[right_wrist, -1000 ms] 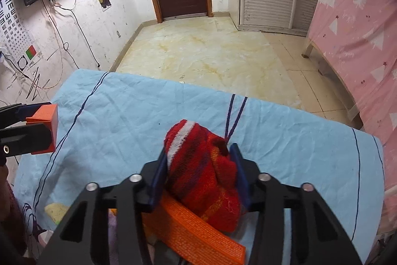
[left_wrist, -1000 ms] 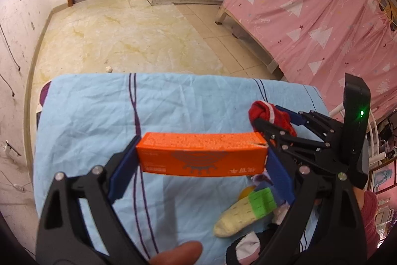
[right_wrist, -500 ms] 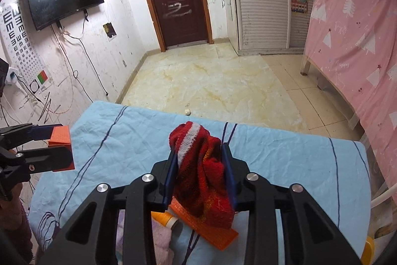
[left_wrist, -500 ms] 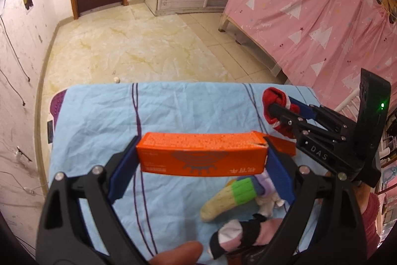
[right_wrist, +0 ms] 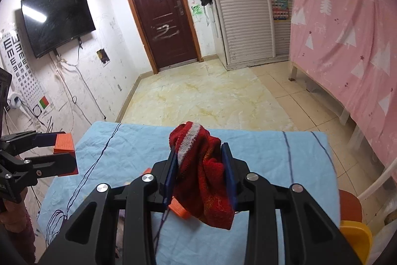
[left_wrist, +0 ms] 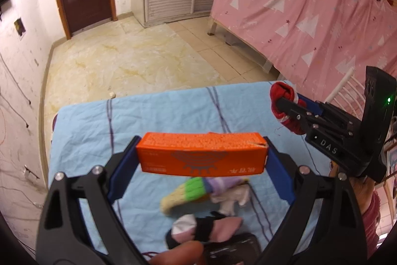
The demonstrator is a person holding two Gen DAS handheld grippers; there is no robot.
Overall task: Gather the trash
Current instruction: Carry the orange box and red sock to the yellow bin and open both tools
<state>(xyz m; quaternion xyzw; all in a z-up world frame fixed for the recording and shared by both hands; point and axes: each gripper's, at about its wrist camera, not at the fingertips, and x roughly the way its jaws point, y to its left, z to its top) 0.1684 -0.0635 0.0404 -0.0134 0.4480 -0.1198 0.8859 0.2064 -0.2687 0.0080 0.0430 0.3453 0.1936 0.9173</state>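
Above a table covered with a light blue cloth (left_wrist: 173, 111), an orange box (left_wrist: 202, 157) is clamped crosswise between the blue-padded fingers of the left gripper (left_wrist: 202, 160), its long printed face turned toward the camera and one top corner torn. The box is held clear of the cloth. To the right in the left wrist view, the right gripper (left_wrist: 285, 107) is seen from the side, its fingers pressed together on a red knitted sock (left_wrist: 282, 96) with a white stripe; the sock is bunched at the fingertips and hangs below them. In the right wrist view the same sock (right_wrist: 201, 173) is squeezed between the two blue pads of the right gripper (right_wrist: 199, 165), its lower end dangling over the cloth (right_wrist: 273, 160). Below it, an orange flat piece (right_wrist: 180, 209) is partly seen on the cloth. The left gripper (right_wrist: 63, 153) with the box (right_wrist: 64, 142) appears at the left edge of that view, well apart from the sock. On the cloth under the left gripper, a yellow, green and purple sock (left_wrist: 188, 193), a pale crumpled sock (left_wrist: 233, 195) and a white, black and pink sock (left_wrist: 203, 227) are lying close together, with a dark object (left_wrist: 233, 247) just beside them near the bottom edge.
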